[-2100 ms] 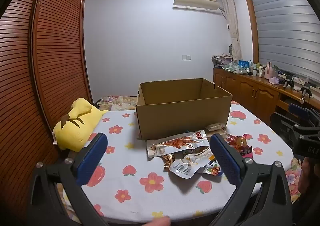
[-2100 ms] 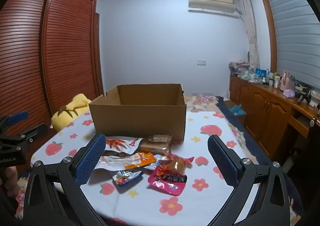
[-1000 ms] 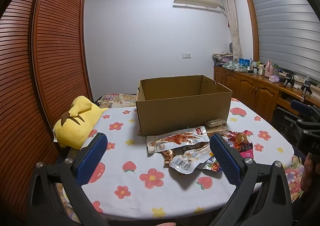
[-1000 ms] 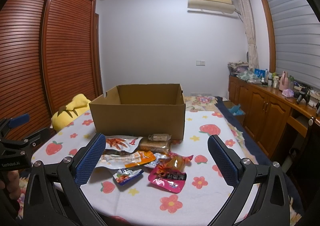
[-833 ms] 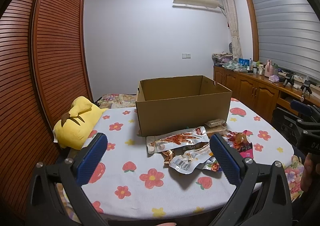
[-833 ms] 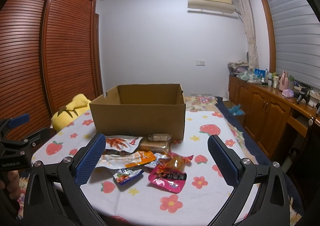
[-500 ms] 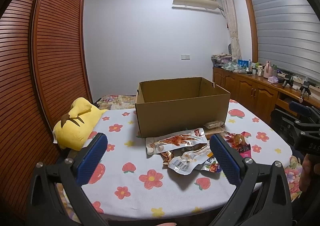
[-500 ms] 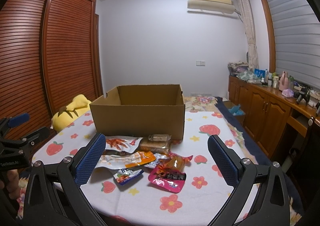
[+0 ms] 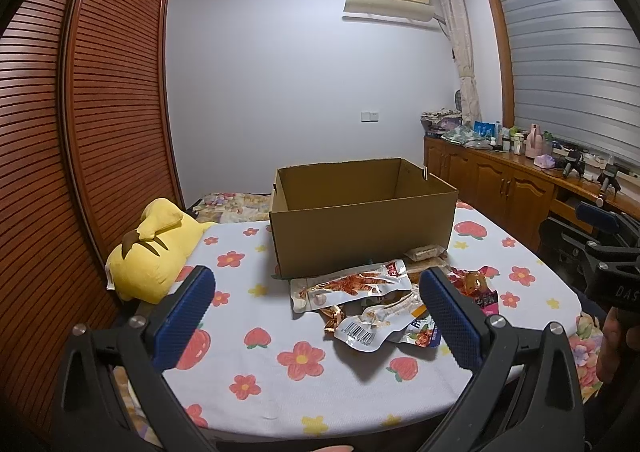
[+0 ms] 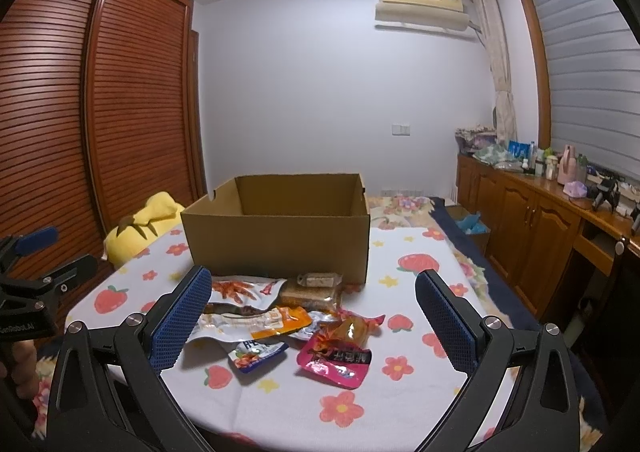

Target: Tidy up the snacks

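Now both my hand-held grippers, left and right, wide apart and holding nothing, snack packets piled on the flowered bench, touching the open cardboard box behind.

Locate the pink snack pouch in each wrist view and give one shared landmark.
Left wrist: pink snack pouch at right of the pile, mostly hidden behind the blue pad.
Right wrist: pink snack pouch at lower centre, nearest packet, fully visible.
Shared landmark: cardboard box behind the pile.
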`<control>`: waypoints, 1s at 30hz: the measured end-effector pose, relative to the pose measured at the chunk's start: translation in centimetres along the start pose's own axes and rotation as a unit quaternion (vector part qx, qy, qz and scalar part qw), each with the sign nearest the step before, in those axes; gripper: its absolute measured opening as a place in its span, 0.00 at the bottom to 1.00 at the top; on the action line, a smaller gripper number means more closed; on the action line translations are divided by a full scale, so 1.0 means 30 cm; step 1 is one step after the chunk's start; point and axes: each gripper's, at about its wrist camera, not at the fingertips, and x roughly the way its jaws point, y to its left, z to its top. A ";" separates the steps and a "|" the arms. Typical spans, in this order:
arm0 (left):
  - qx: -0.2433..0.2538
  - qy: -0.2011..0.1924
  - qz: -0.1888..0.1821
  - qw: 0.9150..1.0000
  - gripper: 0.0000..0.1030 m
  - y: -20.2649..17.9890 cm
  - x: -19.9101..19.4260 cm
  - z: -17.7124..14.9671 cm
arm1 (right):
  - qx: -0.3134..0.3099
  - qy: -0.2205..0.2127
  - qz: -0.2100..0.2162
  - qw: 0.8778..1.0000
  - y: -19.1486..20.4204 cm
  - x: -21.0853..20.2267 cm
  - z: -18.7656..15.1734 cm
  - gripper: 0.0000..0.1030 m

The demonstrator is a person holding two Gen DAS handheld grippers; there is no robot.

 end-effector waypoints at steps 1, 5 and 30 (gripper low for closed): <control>0.000 0.000 0.000 1.000 1.00 -0.001 -0.002 0.002 | 0.000 0.000 0.000 1.000 0.000 0.001 -0.001 1.00; 0.001 -0.001 -0.001 1.000 1.00 -0.003 -0.004 0.006 | 0.000 0.000 0.000 1.000 0.000 0.002 -0.004 1.00; -0.004 0.035 -0.020 0.999 1.00 0.012 0.070 -0.053 | 0.002 0.022 0.006 1.000 -0.039 0.041 -0.045 1.00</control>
